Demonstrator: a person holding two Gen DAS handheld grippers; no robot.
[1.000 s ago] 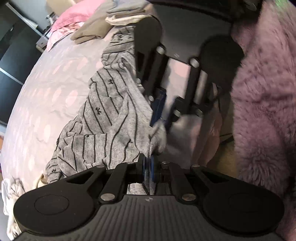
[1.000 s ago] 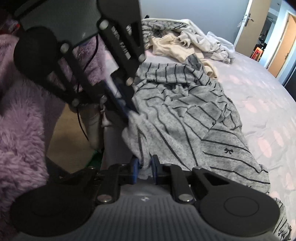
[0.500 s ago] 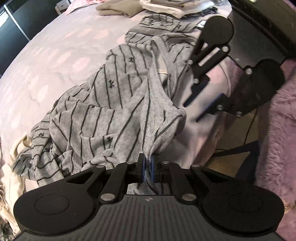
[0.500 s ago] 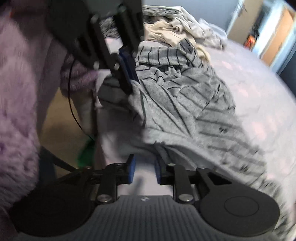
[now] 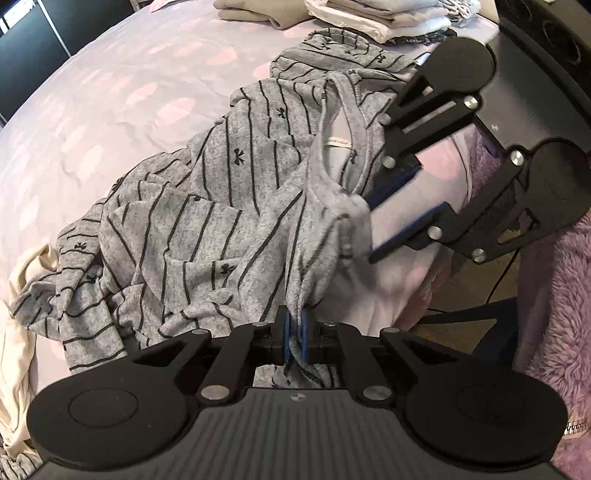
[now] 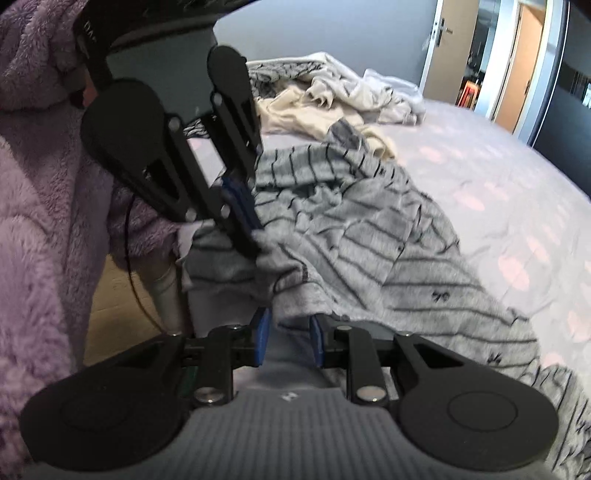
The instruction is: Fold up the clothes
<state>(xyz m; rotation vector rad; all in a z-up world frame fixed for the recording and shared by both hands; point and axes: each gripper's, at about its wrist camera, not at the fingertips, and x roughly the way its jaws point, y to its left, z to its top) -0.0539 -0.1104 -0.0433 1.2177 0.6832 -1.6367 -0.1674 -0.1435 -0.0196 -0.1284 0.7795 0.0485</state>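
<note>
On a lilac bed sheet (image 5: 110,96) dotted with pale pink marks, a grey top (image 5: 207,206) with thin dark stripes and small bows lies crumpled and unfolded near the bed's edge, a cream garment (image 5: 22,302) bunched at its left. The left gripper (image 5: 294,334) has its blue pads pinched tight on a fold of the top's hem, lifting it into a soft ridge. To the right, the right gripper (image 6: 286,341) stands with its fingers apart, nothing between them, close beside the neckline. The knit looks soft, limp and stretchy; held at one corner only, it may sag, twist or slip over the edge if pulled before the second grip lands. Folded clothes (image 5: 376,14) sit stacked at the far side, and a fluffy purple sleeve (image 6: 44,221) fills the margin.
</note>
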